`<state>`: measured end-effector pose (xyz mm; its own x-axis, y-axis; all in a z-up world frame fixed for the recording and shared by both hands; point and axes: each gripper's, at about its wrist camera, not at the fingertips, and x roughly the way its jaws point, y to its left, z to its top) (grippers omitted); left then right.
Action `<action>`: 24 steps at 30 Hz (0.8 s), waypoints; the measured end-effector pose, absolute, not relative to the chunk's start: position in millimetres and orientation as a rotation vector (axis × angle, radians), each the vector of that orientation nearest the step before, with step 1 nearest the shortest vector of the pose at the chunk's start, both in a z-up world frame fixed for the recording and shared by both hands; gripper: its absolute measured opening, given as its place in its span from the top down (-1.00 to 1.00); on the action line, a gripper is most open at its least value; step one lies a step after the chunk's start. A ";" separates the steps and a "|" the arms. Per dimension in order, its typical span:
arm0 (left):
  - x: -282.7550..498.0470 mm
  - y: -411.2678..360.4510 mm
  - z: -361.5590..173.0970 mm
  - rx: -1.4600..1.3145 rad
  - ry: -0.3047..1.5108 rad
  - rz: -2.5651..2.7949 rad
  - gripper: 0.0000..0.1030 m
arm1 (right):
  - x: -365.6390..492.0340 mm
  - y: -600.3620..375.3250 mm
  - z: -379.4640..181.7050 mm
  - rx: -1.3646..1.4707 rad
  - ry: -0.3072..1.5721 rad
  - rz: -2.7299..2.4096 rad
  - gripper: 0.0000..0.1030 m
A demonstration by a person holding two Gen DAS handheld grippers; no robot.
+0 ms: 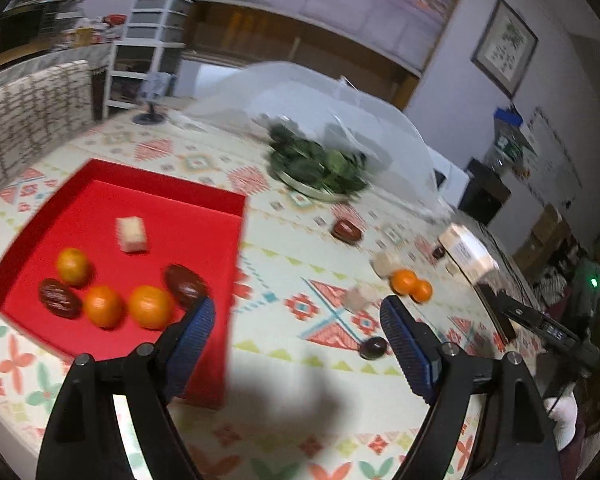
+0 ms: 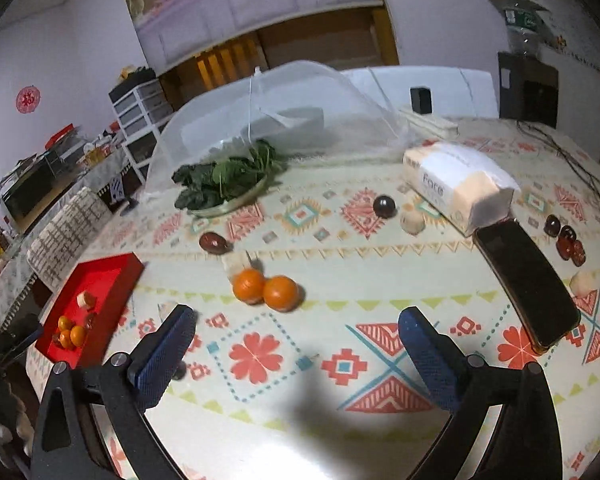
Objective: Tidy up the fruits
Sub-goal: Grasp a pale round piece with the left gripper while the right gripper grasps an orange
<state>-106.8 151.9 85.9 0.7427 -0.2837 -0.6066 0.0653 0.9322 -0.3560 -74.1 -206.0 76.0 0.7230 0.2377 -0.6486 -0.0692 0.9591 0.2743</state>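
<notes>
Two touching oranges (image 2: 266, 290) on the table, beyond both grippers' fingers (image 2: 172, 344), all apart and empty.

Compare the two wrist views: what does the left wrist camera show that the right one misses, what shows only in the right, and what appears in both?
Only the left wrist view shows the framed picture on the wall and the open left gripper.

Only the right wrist view shows the phone lying flat, the cluster of dark fruits beyond it, the red wall decoration and the open right gripper.

Both show the red tray holding oranges, the two touching oranges on the tablecloth, the plate of greens, the mesh cover and the tissue pack.
</notes>
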 end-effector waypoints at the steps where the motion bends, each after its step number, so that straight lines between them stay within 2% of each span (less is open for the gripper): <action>1: -105.0 145.1 84.2 -0.313 0.720 -0.205 -0.63 | -69.9 -202.8 72.2 0.227 0.757 0.183 -1.00; 6: -97.1 117.9 74.9 -0.253 0.759 -0.236 -0.63 | -45.7 -183.5 50.8 0.148 0.814 0.255 -0.91; 10: -89.5 110.4 68.6 -0.247 0.777 -0.247 -0.62 | -24.4 -167.4 33.9 0.057 0.857 0.298 -0.61; 13: -79.9 106.9 64.3 -0.240 0.795 -0.245 -0.46 | -12.5 -161.1 24.4 0.014 0.876 0.319 -0.60; 19: -54.7 91.4 56.8 -0.196 0.828 -0.259 -0.45 | 3.9 -158.9 13.8 -0.012 0.891 0.330 -0.59; 24: -30.0 69.5 44.9 -0.137 0.873 -0.285 -0.45 | 14.2 -156.3 10.9 -0.028 0.894 0.352 -0.44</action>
<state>-30.0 69.5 44.9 0.6078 -0.3015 -0.7346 0.1903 0.9534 -0.2339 14.2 -156.3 10.9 0.5729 0.2891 -0.7669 -0.3121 0.9422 0.1221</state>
